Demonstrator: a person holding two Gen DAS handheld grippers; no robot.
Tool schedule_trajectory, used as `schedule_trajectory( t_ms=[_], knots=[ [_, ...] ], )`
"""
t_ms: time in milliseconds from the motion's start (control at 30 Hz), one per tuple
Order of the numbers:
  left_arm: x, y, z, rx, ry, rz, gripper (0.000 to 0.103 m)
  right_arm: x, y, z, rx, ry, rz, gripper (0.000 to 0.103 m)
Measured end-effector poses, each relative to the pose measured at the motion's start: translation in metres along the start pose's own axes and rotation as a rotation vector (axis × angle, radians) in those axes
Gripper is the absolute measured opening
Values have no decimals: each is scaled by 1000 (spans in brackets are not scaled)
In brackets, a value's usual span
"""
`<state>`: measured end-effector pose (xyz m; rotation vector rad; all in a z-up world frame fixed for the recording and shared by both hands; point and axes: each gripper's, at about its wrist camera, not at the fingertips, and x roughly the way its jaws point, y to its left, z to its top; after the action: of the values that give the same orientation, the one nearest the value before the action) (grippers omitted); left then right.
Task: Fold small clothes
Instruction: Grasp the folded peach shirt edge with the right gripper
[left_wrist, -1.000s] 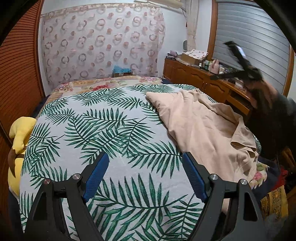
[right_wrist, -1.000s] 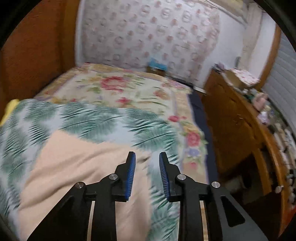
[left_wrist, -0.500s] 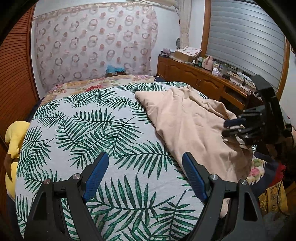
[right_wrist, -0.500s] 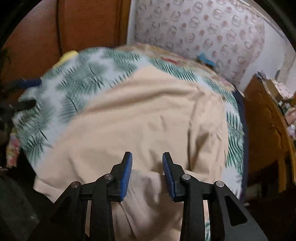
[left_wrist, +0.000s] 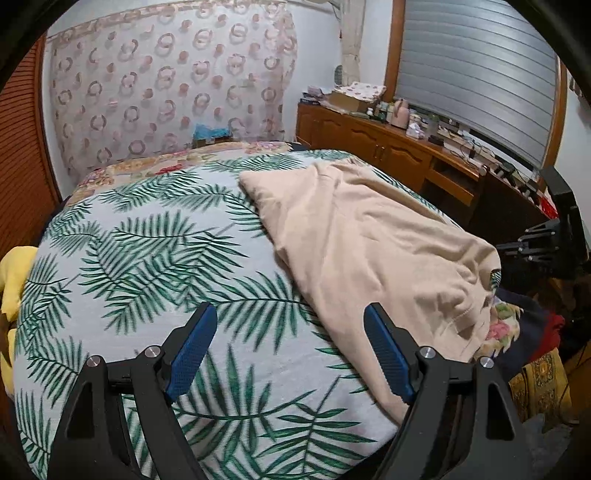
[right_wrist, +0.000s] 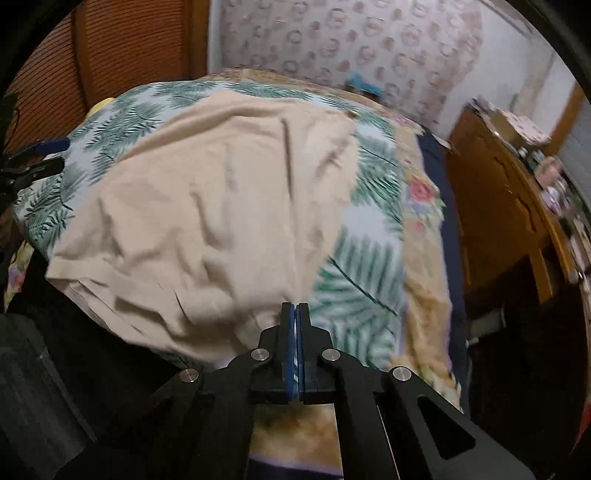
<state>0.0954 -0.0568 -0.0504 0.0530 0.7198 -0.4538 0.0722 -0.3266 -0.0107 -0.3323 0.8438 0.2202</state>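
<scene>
While the beige garment lies crumpled and unfolded on the right half of the bed, its near hem spilling over the bed's near right edge, the work looks to be at its very start: getting a hold on the cloth so it can be spread flat. Seen from the right wrist, the garment shows many wrinkles and a loose, bunched near edge, with a far corner reaching toward the middle of the palm-leaf cover. The right gripper sits at that near edge with its jaws pressed together, blue pads meeting; whether a thin fold of fabric is pinched between them cannot be told, since the cloth runs right up to the tips but no fabric shows clearly inside. The left gripper hangs over the bare cover just left of the garment, jaws wide apart and holding nothing. In the left view the right gripper shows at the right margin, beside the hem. The next move, as I judge it, calls for the left gripper to shift right and close on the near hem or a corner, so that both can lift, pull the cloth taut and lay it flat toward the bed's middle before any fold. Beyond the bed stand a patterned curtain at the far wall, a wooden dresser along the right, and a yellow plush at the left edge.
</scene>
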Motion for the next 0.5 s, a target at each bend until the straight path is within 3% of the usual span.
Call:
schedule_trajectory(
  t_ms=[133, 200, 267, 333, 400, 500],
  knots=[
    [11, -13, -3, 21, 34, -28, 82, -14, -12, -9, 77, -42, -8, 0],
    [16, -19, -6, 25, 52, -49, 82, -17, -8, -13, 121, -93, 33, 0],
    [19, -25, -9, 38, 67, -58, 82, -23, -6, -13, 169, -144, 52, 8],
    [19, -31, -12, 50, 76, -70, 82, -29, -4, -15, 202, -197, 88, 33],
    [18, -37, -15, 61, 84, -88, 82, -31, 2, -19, 217, -213, 129, 40],
    [16, -43, -18, 73, 88, -106, 82, -22, 13, -26, 200, -188, 141, 40]
  ],
)
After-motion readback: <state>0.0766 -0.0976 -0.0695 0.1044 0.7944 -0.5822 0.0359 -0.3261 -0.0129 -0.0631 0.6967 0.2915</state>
